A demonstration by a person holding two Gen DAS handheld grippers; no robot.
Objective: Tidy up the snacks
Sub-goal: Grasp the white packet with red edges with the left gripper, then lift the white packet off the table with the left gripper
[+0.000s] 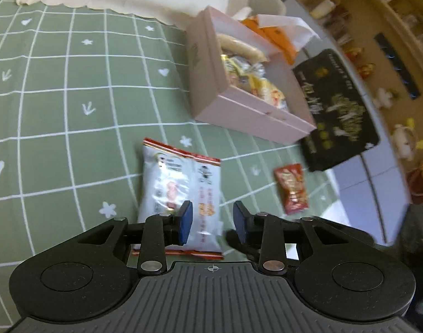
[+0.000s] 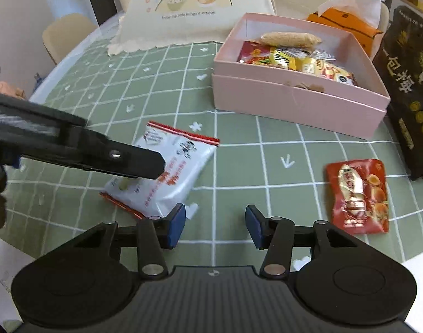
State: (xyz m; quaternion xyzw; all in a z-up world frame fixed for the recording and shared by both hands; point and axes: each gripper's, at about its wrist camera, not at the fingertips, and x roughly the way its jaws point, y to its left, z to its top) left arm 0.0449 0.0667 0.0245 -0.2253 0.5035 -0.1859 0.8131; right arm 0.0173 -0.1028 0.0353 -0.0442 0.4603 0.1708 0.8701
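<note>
A white snack packet (image 1: 181, 191) with red trim lies flat on the green checked tablecloth (image 1: 73, 111). My left gripper (image 1: 213, 222) hovers just over its near end, blue pads apart and not pressing on it. The right wrist view shows the same left gripper (image 2: 145, 166) reaching in from the left above the white packet (image 2: 172, 172). My right gripper (image 2: 215, 224) stands open over bare cloth, nothing between its pads. A red snack packet (image 2: 358, 197) lies to its right, also in the left wrist view (image 1: 293, 188). The pink box (image 2: 294, 102) farther back holds several snacks.
A tall black bag (image 2: 413, 83) stands right of the pink box (image 1: 239, 108). An orange tissue box (image 2: 344, 22) sits behind it. A cream cloth cover (image 2: 195, 8) with a cartoon print stands at the back. The table edge (image 2: 416, 260) runs near the right.
</note>
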